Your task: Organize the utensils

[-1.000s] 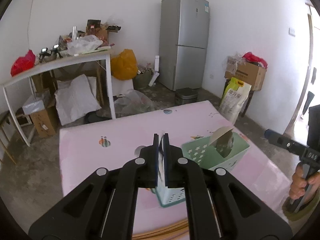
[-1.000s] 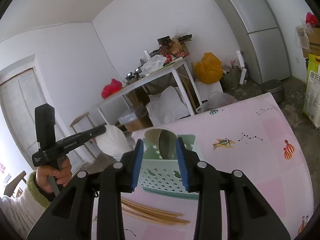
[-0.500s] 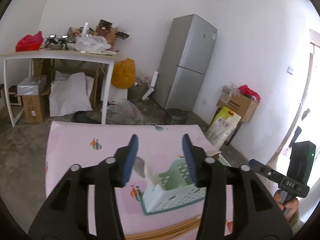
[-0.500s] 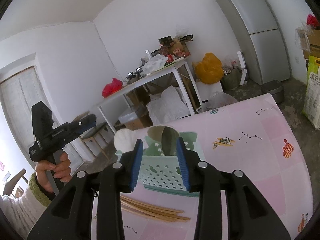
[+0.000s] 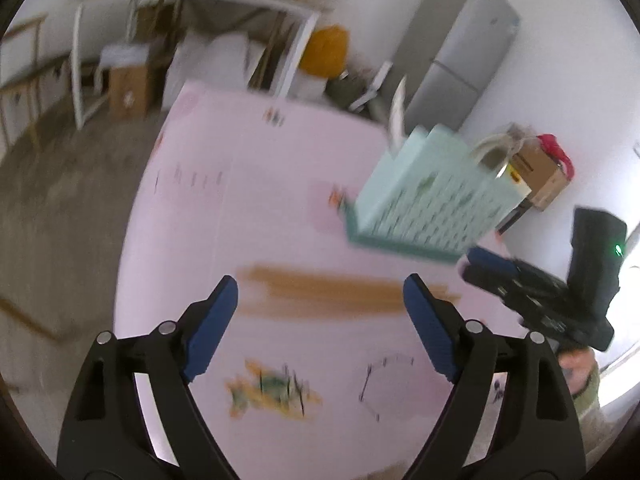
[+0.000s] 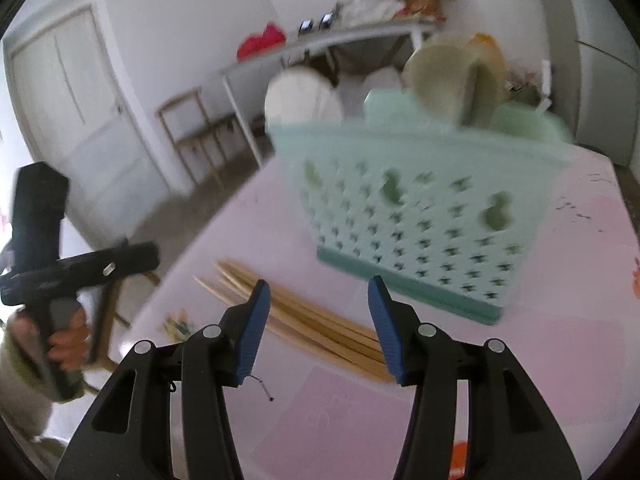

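Both grippers are seen spread wide and empty: the left gripper (image 5: 320, 300) above the chopsticks (image 5: 332, 292), the right gripper (image 6: 318, 312) just over their ends. The basket (image 6: 420, 216) stands beyond them, bare table (image 5: 260, 200) alongside.

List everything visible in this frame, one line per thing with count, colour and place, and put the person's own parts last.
basket: one, mint green, perforated, on the table.
chopsticks: a bundle, count unclear, tan, flat on the table in front of the basket.
spoons: two, pale, standing in the basket.
table: one, pink printed cover.
fridge: one, grey, by the back wall.
side table: one, white, cluttered.
left gripper: fingers blue, open, above the chopsticks.
right gripper: fingers blue, open, over the chopsticks.
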### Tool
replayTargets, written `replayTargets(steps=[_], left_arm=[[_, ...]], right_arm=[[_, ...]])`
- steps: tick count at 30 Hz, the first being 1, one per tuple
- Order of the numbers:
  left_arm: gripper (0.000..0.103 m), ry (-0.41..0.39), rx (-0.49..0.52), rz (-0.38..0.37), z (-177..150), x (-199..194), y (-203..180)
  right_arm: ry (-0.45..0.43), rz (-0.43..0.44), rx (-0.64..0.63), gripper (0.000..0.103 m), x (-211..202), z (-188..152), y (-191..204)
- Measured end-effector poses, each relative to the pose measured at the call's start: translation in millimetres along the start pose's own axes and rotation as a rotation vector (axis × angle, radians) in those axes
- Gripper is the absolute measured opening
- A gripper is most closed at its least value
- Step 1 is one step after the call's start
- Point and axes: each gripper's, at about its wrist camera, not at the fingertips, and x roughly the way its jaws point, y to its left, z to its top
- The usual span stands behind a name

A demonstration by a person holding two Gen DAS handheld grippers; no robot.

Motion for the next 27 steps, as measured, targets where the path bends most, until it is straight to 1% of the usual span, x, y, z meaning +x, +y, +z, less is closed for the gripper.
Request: replayTargets(steps=[1,2,5,8,10,14,16,18,19,21,22,24,25,26,27], left_arm=[[0.082,0.032,-0.017,0.011,-11,5,2],[0.082,0.047,-0.019,0.017,-16,7,4],[0.082,0.074,-0.014,0.03,-35,14,2],[0.082,0.11,0.022,-0.013,-47,23,-11],[0.082,0.13,0.029,-0.046,-52,27,-13],[0.082,0.119,0.038,-0.091,-54,31,-18],[0.074,0.115,0.023,-0.106,-54,33,-18],[0.061,0.115,0.006,-0.121,-50,35,-20],[0.057,0.115,-0.004,-0.132,-49,37,-19],[0.04,0.117,-0.027,-0.148,-49,40,-19],[0.037,0.122,-0.037,-0.158,-48,45,-20],[0.024,0.13,-0.066,-0.178,-48,51,-19],[0.022,0.132,-0.074,-0.181,-47,53,-17],[0.02,0.135,-0.083,-0.186,-46,55,-15],[0.019,0.138,-0.092,-0.19,-46,55,-15]], right_arm=[[0.026,-0.006,-0.011,0.05,11,0,1],[0.052,-0.011,-0.021,0.05,22,0,2],[0.109,-0.018,-0.028,0.05,46,2,-1],[0.151,-0.007,-0.008,0.05,62,3,-6],[0.186,-0.007,0.014,0.05,70,0,-12],[0.207,0.018,0.053,0.05,67,-4,-15],[0.216,0.02,0.059,0.049,65,-9,-15],[0.228,0.009,0.061,0.045,64,-12,-14],[0.235,0.009,0.064,0.042,62,-14,-12],[0.246,0.017,0.079,0.038,60,-17,-9],[0.252,0.023,0.093,0.034,58,-20,-8],[0.262,0.041,0.12,0.031,56,-25,-7],[0.27,0.045,0.136,0.022,55,-27,-5],[0.278,0.04,0.144,0.017,57,-32,-2],[0.282,0.043,0.153,0.016,56,-35,0]])
